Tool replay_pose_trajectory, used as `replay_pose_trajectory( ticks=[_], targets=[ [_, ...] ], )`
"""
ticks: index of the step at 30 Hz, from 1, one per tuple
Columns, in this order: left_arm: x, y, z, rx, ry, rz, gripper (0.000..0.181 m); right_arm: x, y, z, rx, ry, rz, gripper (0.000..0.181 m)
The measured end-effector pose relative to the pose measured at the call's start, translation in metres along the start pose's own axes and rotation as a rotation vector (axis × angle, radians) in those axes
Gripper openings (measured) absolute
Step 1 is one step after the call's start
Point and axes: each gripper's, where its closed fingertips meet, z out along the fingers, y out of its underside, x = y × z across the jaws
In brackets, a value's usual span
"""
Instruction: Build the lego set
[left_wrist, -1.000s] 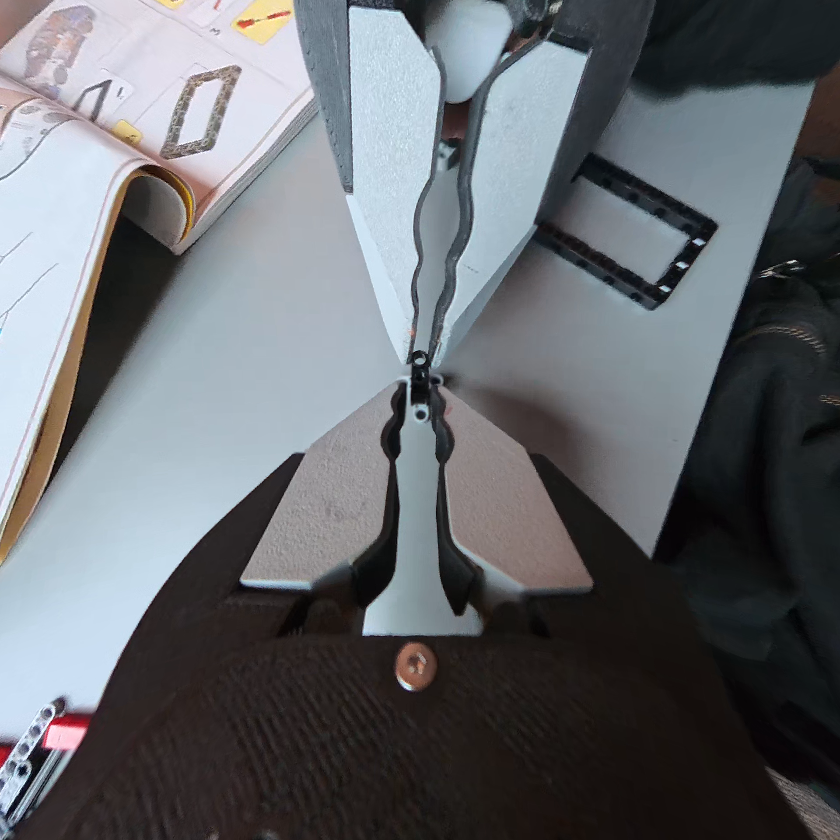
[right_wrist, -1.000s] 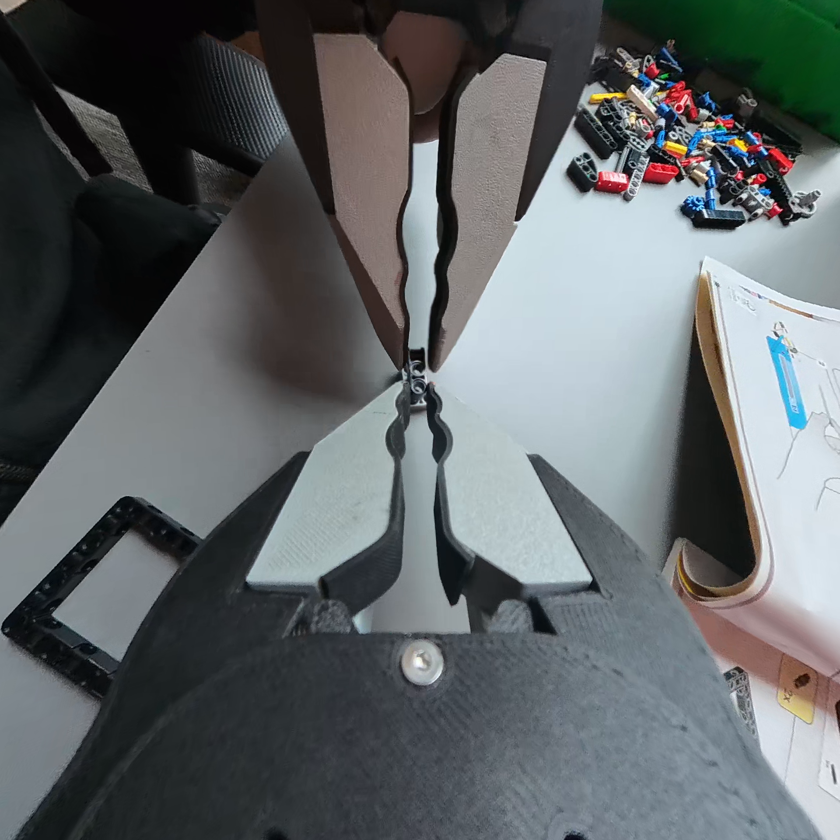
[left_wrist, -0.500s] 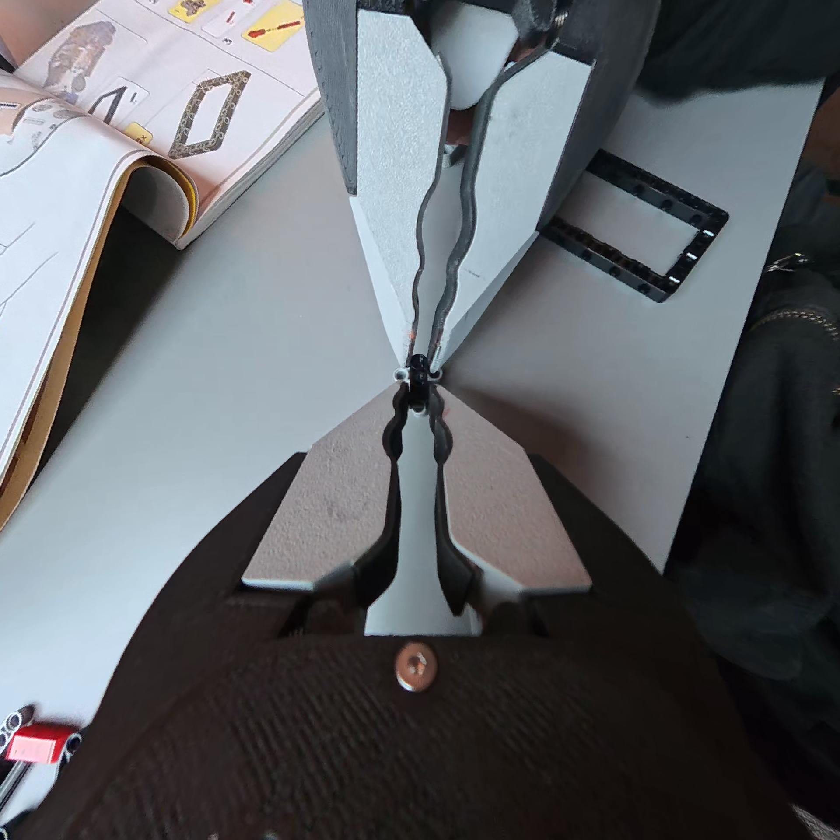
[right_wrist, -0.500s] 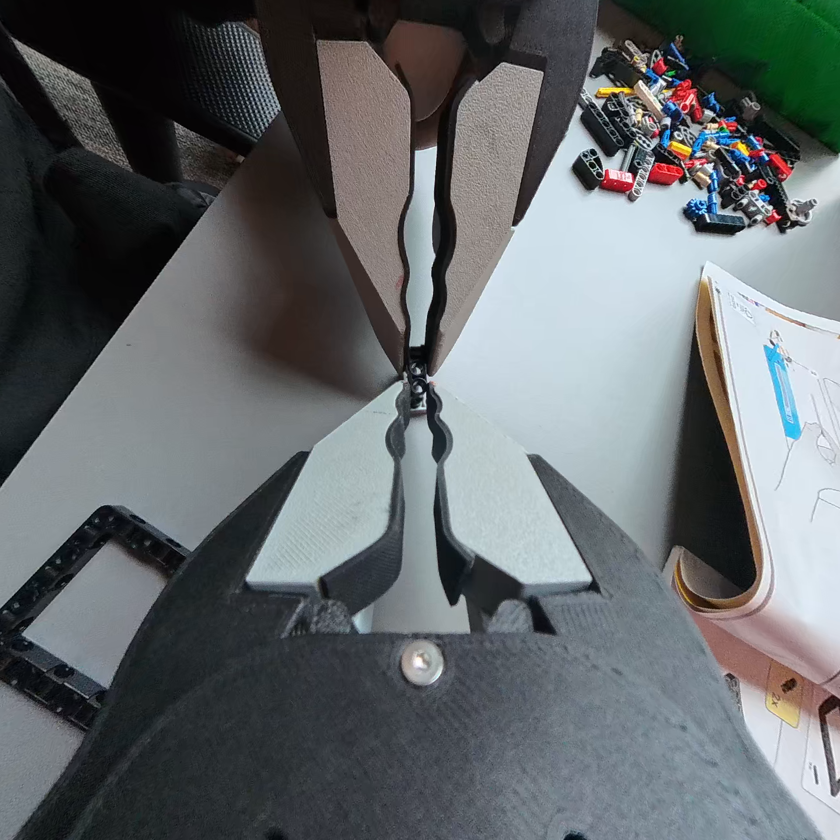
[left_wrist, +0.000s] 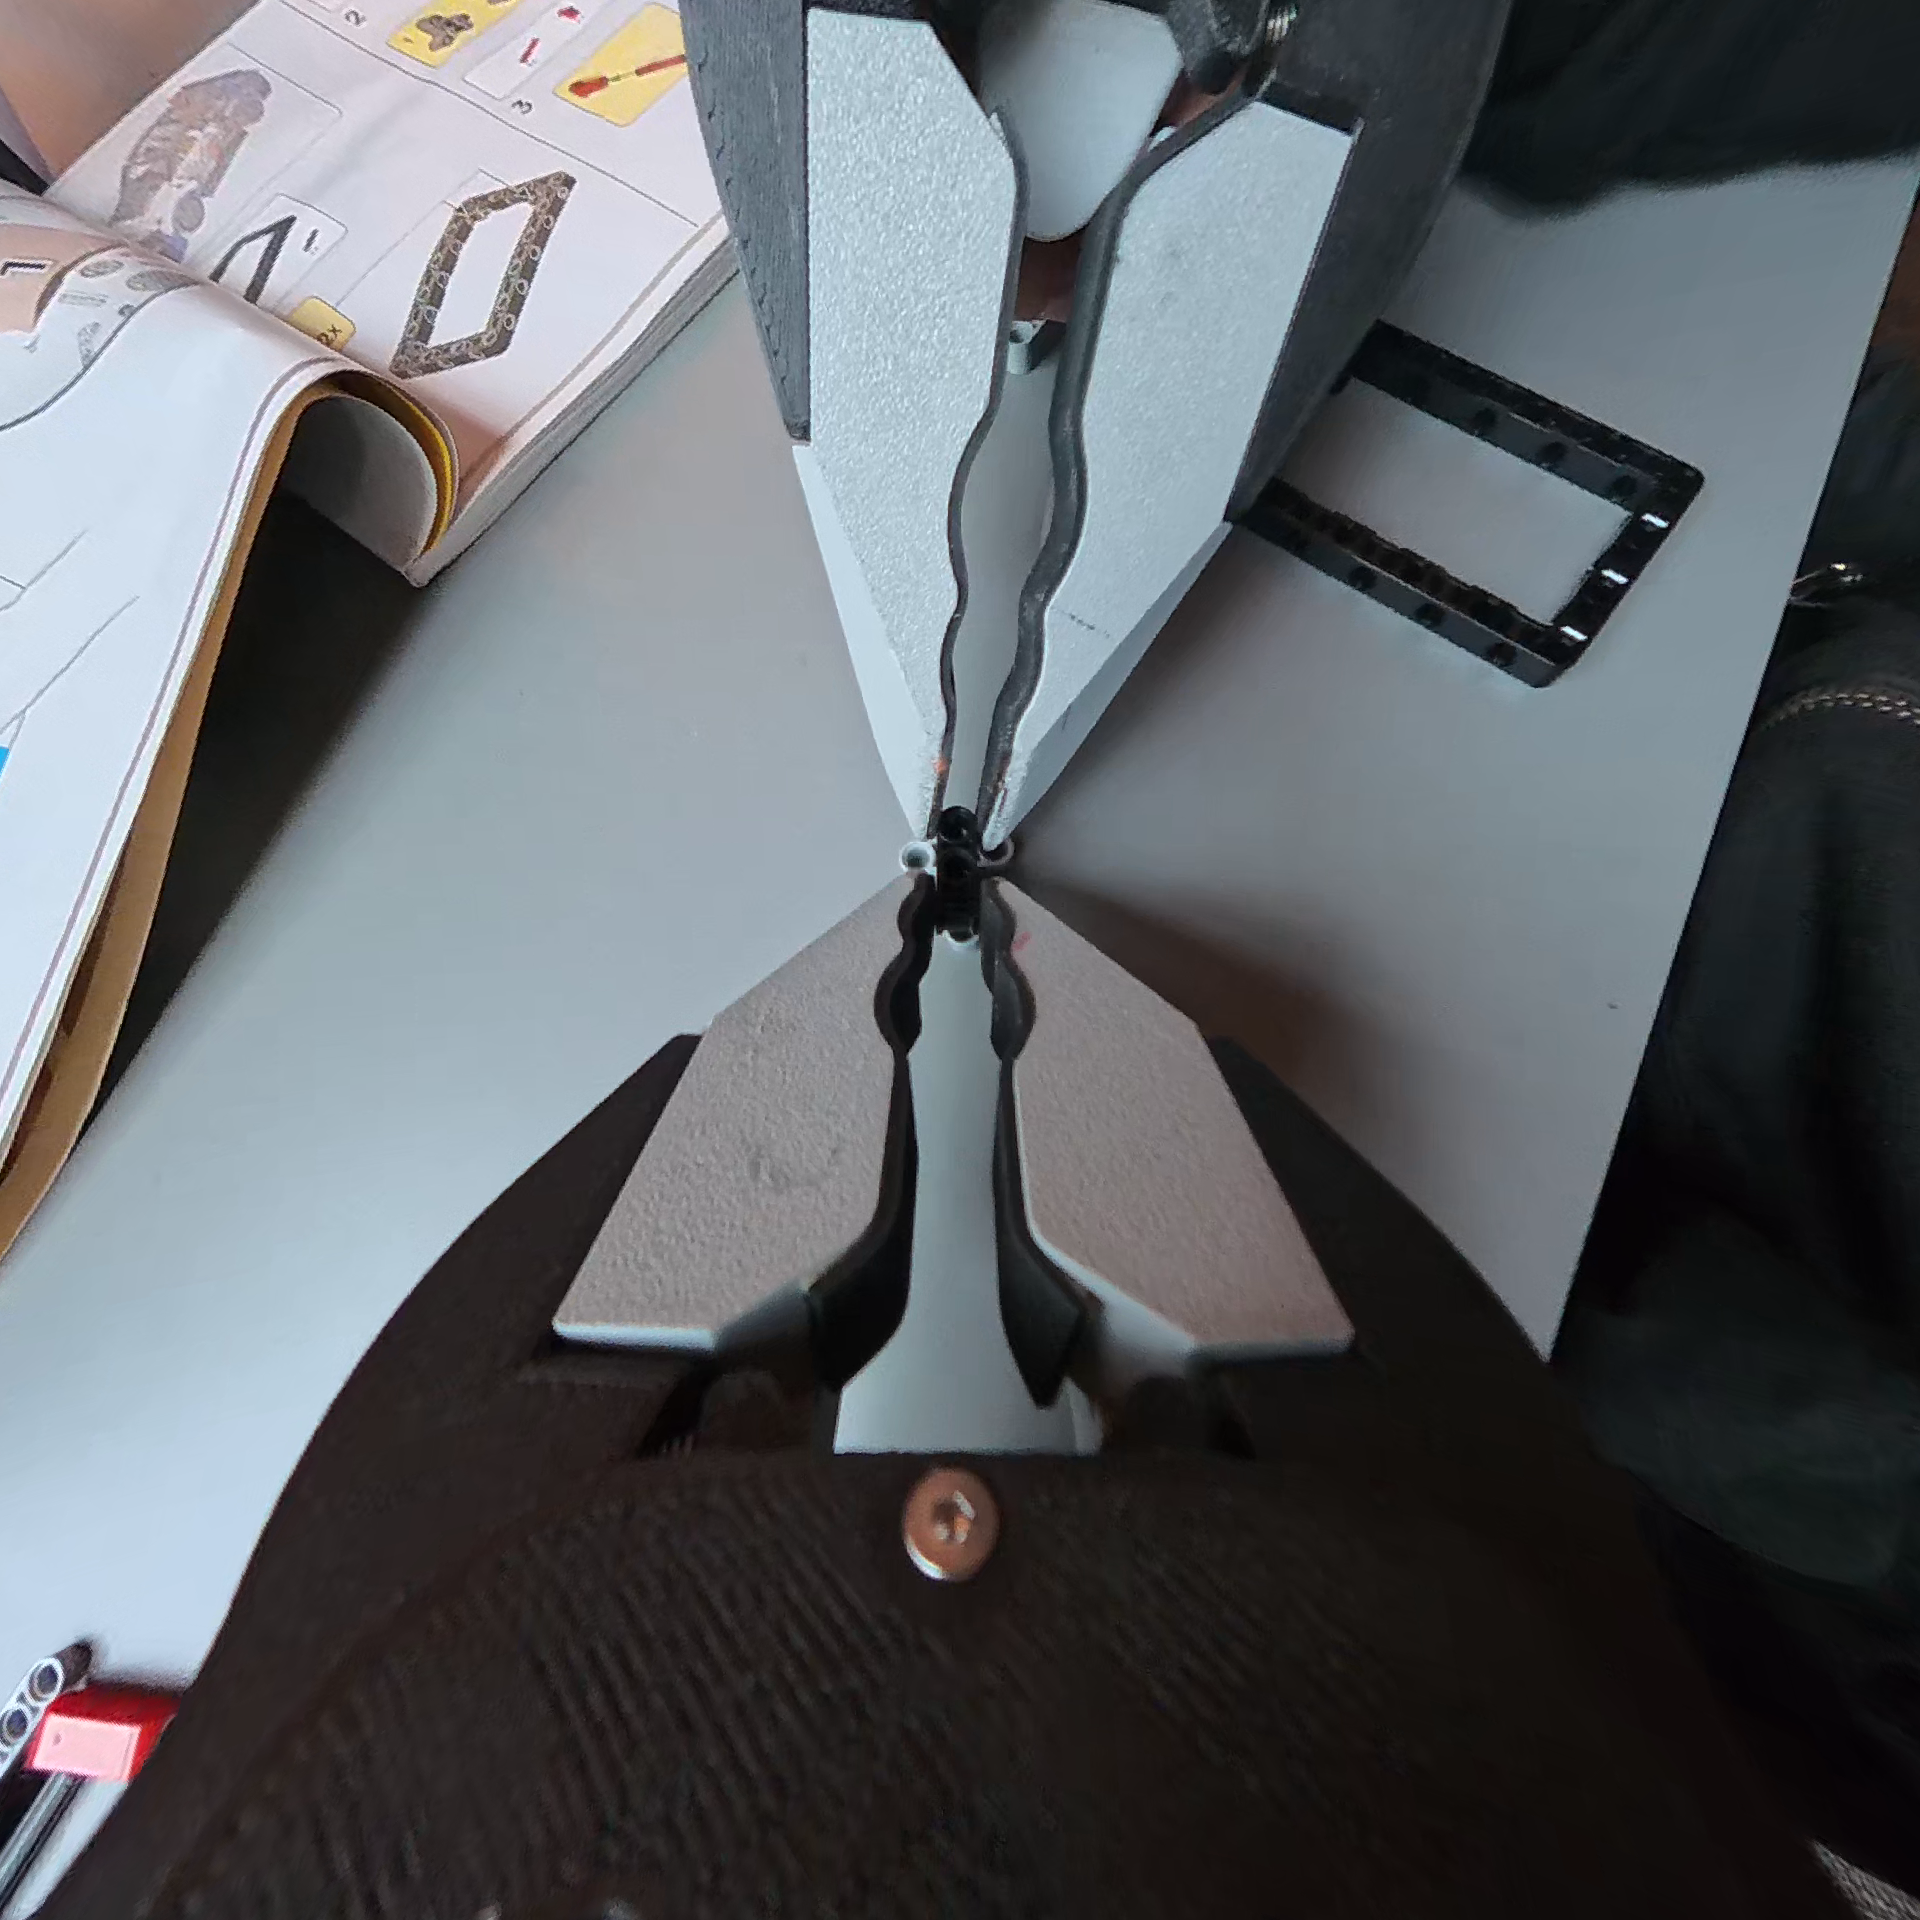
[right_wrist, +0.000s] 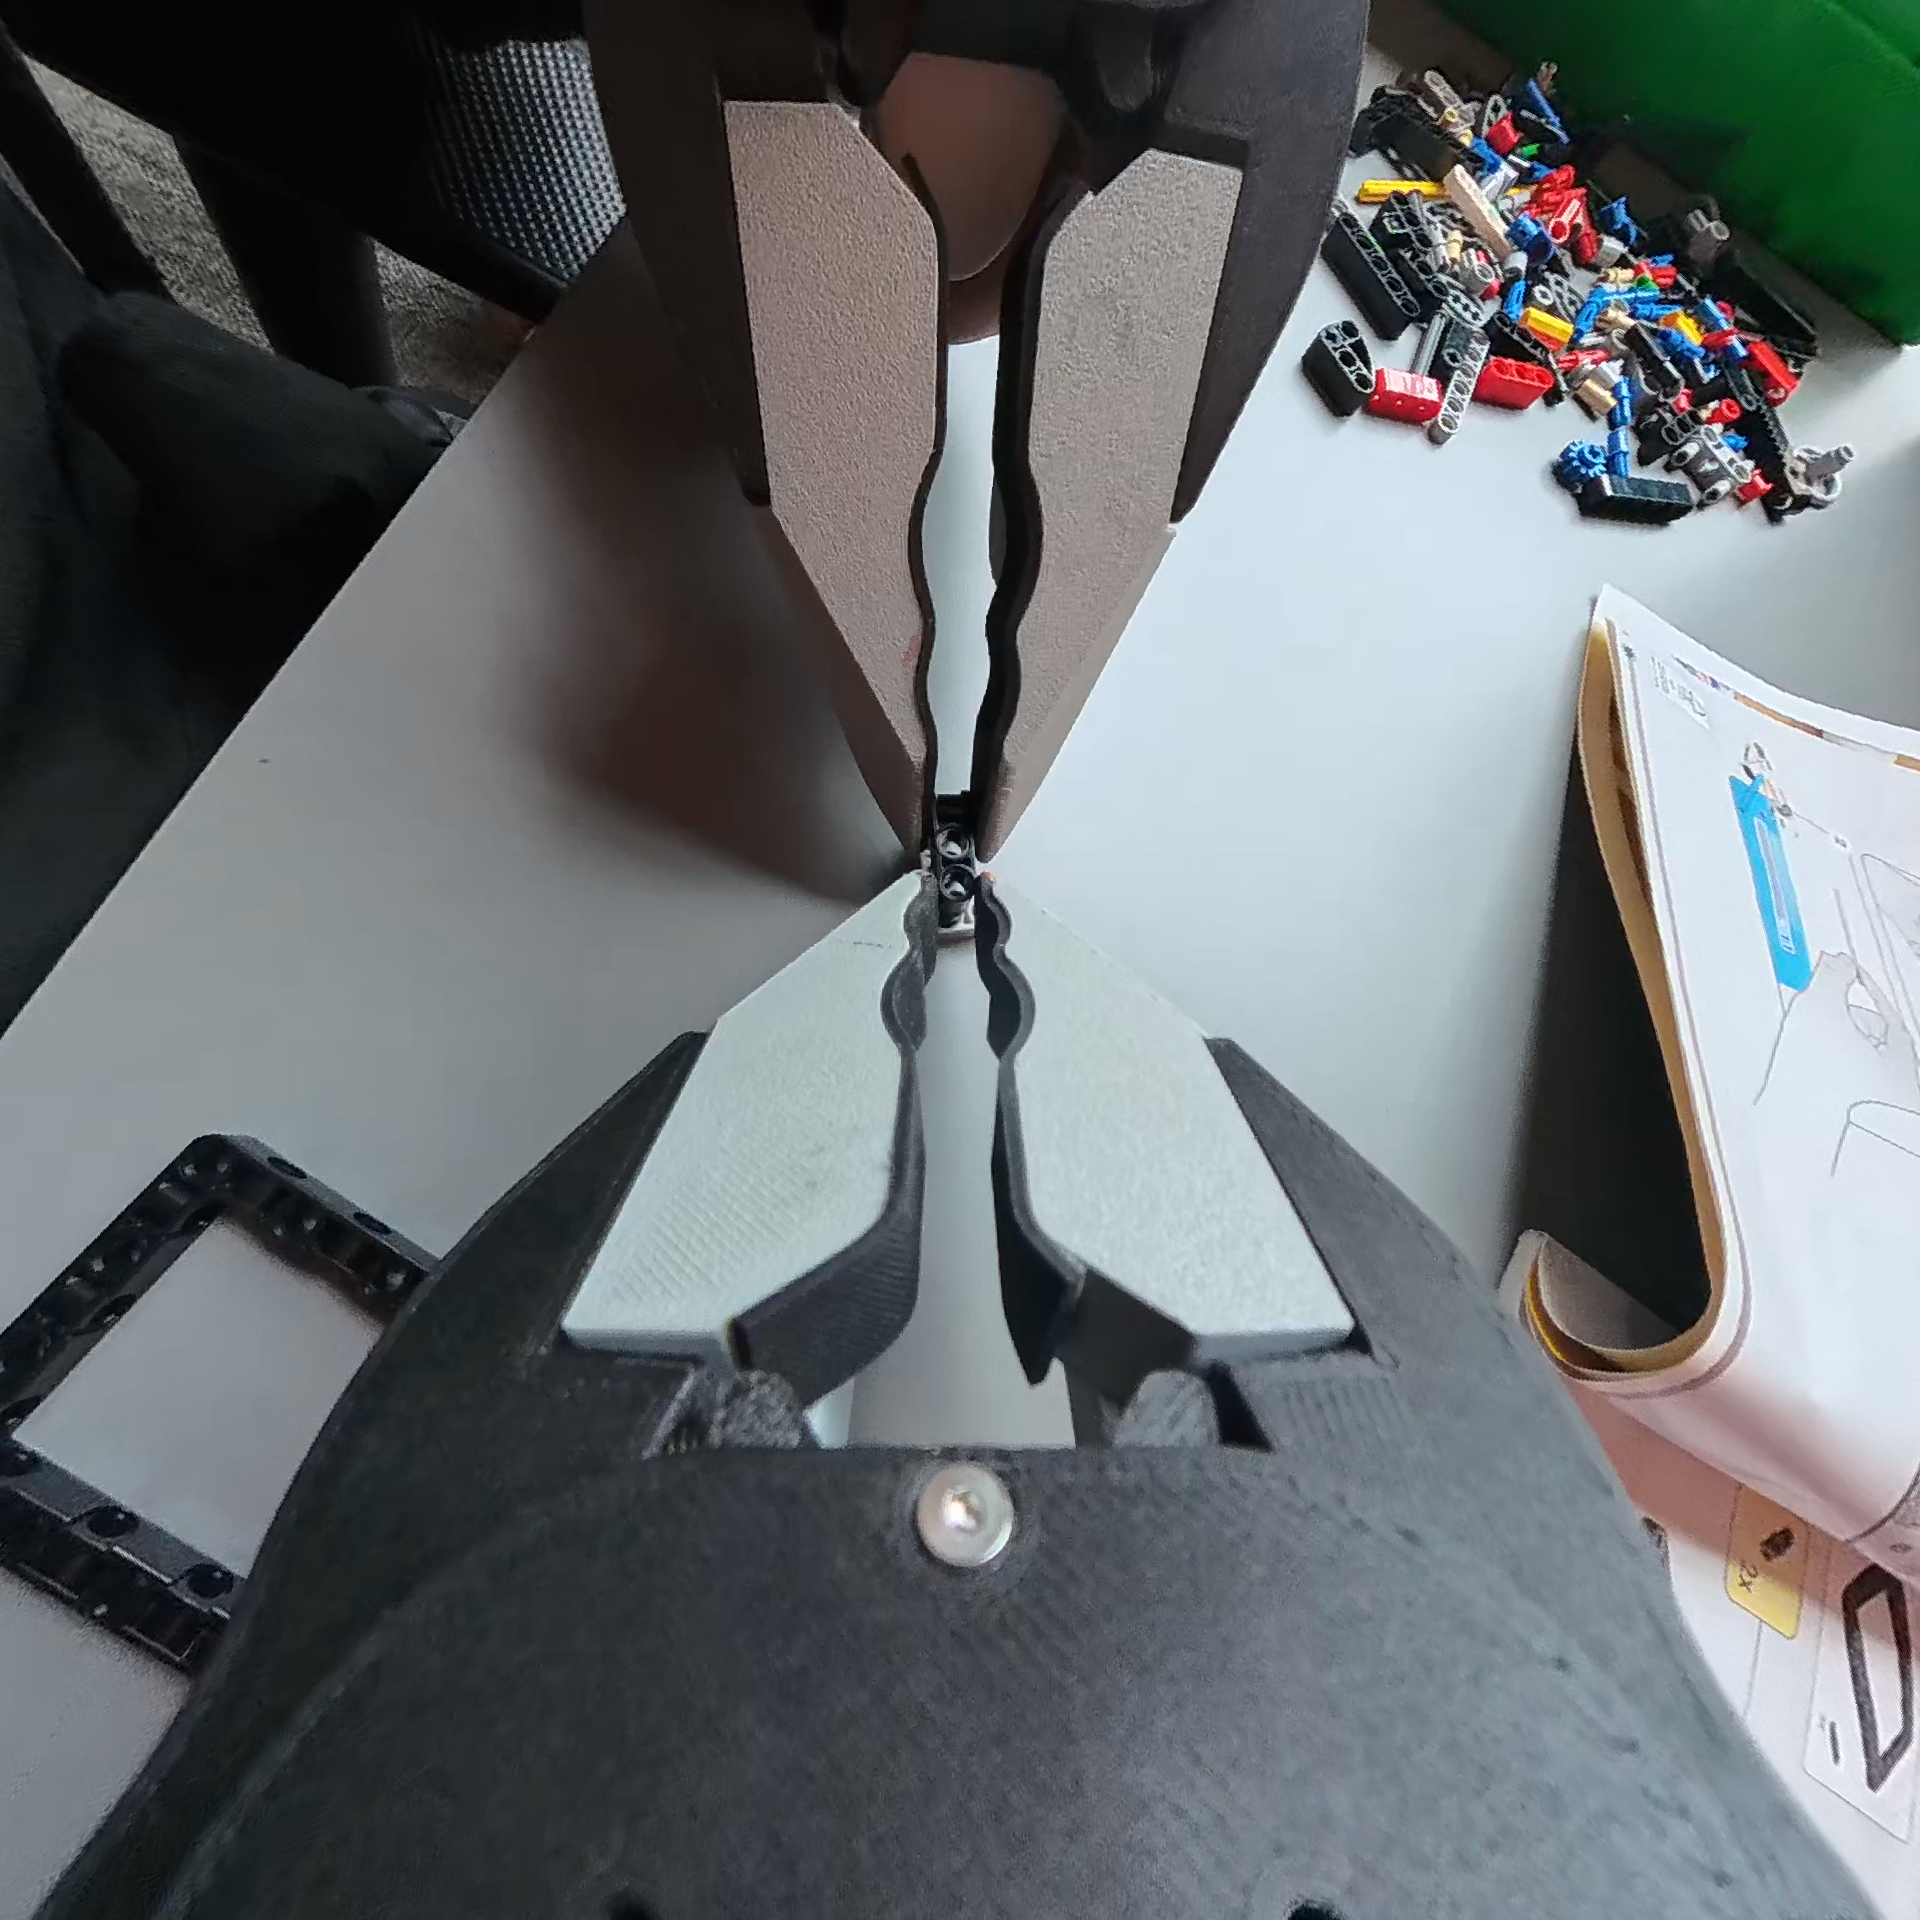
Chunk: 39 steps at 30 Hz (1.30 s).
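My left gripper (left_wrist: 956, 920) and my right gripper (right_wrist: 954, 920) meet tip to tip above the grey table (left_wrist: 520, 831). Both are shut. Between the tips sit small black lego pieces (left_wrist: 956, 873) with a small light grey piece (left_wrist: 916, 857) beside them, pressed together; they also show in the right wrist view (right_wrist: 954, 857). Which piece each gripper holds is hard to tell. The right gripper (left_wrist: 961, 821) enters the left wrist view from the top, and the left gripper (right_wrist: 956, 816) enters the right wrist view from the top. A black rectangular lego frame (left_wrist: 1392, 592) lies on the table; the right wrist view also shows it (right_wrist: 104, 1548).
An open instruction booklet (left_wrist: 312, 260) lies to one side; it also shows in the right wrist view (right_wrist: 1766, 935). A pile of loose coloured lego pieces (right_wrist: 1558, 301) lies by a green object (right_wrist: 1714, 125). A red piece (left_wrist: 83, 1745) lies near my left gripper. The table edge (right_wrist: 312, 644) borders dark fabric. My left and right fingertips are right by each other.
The two gripper tips have closed the small gap between them, and the black and grey pieces are now pressed together. Both grippers stayed shut.
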Motion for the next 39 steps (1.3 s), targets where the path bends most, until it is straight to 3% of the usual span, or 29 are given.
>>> replay_pose_trajectory(
  ticks=[25,33,39],
  targets=[
    [-0.0021,0.0021,0.0024,-0.003,0.036,-0.010,0.006,0.0015,0.0043,0.0020,-0.008,-0.054,0.075,0.004],
    [-0.0010,0.0040,0.0043,0.019,0.153,-0.079,0.006,0.0010,0.0046,0.0027,-0.104,-0.135,0.142,0.004],
    [-0.0020,0.0051,0.0037,-0.102,0.090,-0.011,0.006,0.0009,0.0048,0.0028,-0.035,-0.115,0.142,0.004]
  ],
)
